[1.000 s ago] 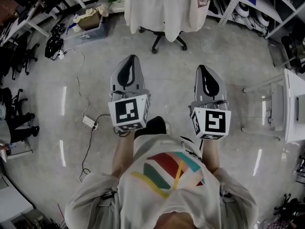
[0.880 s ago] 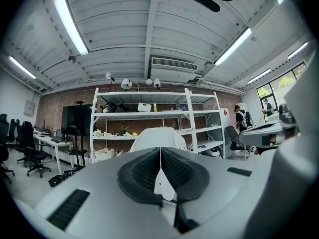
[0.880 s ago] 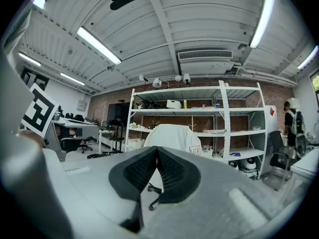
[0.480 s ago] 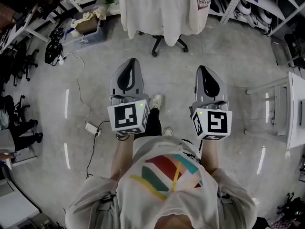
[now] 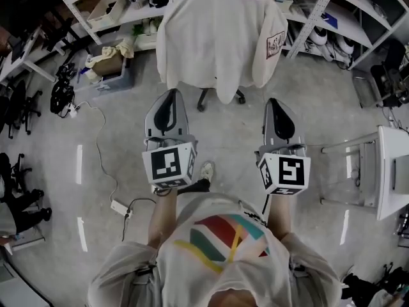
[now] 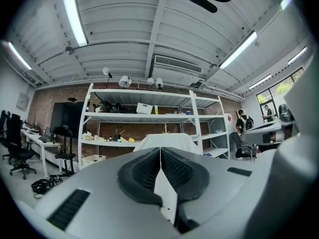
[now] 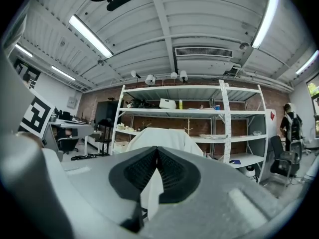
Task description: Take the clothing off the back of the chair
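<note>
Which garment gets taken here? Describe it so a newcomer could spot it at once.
Look to the white metal shelving rack along the far wall; in front of it stands a black wheeled office chair. Draped over its back is the cream long-sleeved garment, the largest pale cloth in sight, set apart by a printed patch on one hanging sleeve.

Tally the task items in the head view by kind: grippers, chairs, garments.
Grippers: 2 (left gripper, right gripper, both jaws shut)
Chairs: 1 (chair)
Garments: 1 (white garment, draped on the chair back)
Total: 4
</note>
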A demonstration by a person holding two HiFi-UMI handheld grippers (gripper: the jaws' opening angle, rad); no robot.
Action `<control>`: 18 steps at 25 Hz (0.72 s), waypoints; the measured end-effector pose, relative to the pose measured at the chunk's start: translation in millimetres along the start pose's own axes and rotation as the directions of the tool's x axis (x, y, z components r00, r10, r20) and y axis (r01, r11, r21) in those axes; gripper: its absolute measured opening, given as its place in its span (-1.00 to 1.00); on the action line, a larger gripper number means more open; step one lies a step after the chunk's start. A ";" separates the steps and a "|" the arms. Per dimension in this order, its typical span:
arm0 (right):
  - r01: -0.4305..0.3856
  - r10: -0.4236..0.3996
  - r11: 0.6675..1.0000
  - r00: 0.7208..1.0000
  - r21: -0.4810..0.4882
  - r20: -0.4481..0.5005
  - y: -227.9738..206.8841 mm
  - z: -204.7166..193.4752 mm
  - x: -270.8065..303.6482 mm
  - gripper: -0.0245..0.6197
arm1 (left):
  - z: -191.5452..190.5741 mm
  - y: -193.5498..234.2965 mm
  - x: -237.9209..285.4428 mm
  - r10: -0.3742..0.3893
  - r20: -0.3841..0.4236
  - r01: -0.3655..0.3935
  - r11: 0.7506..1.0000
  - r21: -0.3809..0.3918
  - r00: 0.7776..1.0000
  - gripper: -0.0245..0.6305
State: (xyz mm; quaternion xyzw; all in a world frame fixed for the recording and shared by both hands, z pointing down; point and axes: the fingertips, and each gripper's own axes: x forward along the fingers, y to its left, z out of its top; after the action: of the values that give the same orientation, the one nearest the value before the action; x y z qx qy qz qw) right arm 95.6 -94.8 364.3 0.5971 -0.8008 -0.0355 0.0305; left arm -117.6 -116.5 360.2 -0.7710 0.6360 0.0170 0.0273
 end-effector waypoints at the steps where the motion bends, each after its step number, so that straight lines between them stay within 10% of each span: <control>1: 0.008 -0.008 1.000 1.000 0.003 0.002 -2.3 0.6 12.3 -0.91 | -0.7 5.9 11.5 -0.002 -0.002 0.002 1.000 0.003 1.000 -0.88; 18: 0.087 -0.087 0.996 0.996 0.023 -0.001 -41.6 10.2 128.6 -0.91 | -5.4 53.2 136.0 -0.038 -0.012 0.038 0.999 -0.009 0.999 -0.88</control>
State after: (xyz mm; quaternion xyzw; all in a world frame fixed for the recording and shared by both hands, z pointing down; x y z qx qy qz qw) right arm 97.7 -229.7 351.0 0.6315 -0.7745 -0.0278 0.0220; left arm -144.0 -260.2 356.2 -0.7831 0.6213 0.0144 0.0206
